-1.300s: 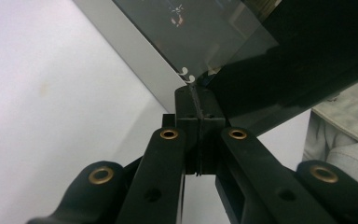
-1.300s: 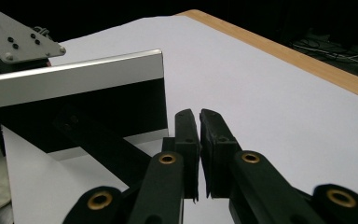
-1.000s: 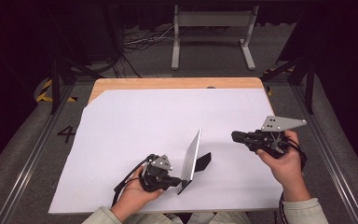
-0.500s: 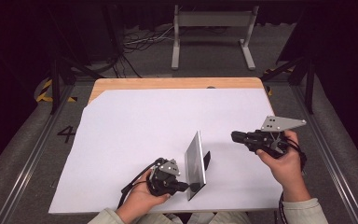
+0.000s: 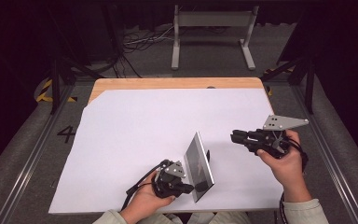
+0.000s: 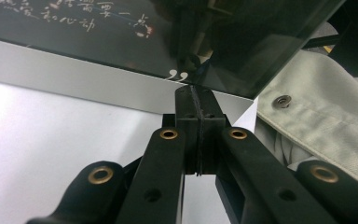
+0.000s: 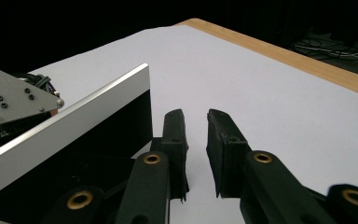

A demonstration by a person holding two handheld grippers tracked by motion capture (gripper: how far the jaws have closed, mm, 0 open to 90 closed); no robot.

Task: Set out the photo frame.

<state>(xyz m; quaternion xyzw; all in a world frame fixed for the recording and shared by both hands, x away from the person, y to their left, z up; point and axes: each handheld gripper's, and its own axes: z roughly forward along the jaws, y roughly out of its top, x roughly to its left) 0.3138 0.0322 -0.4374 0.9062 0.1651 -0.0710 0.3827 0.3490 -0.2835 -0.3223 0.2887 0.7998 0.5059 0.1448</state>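
A picture frame with a silver border and dark glass stands on edge, tilted, on the white sheet near the front. My left gripper is shut on its lower corner. In the left gripper view the closed jaw tips meet the frame's silver border. My right gripper hovers to the right of the frame, pointing left. Its jaws have just been opening and stand a little apart with nothing between them, beside the picture frame.
A white sheet covers most of the wooden table. A black prop sticks out behind the frame. A metal stand and cables lie on the floor beyond the table. A pale sleeve is close by the left gripper.
My left hand has moved right along the front edge, and the frame's lower end has swung right with it. The right gripper's hand has stayed put.
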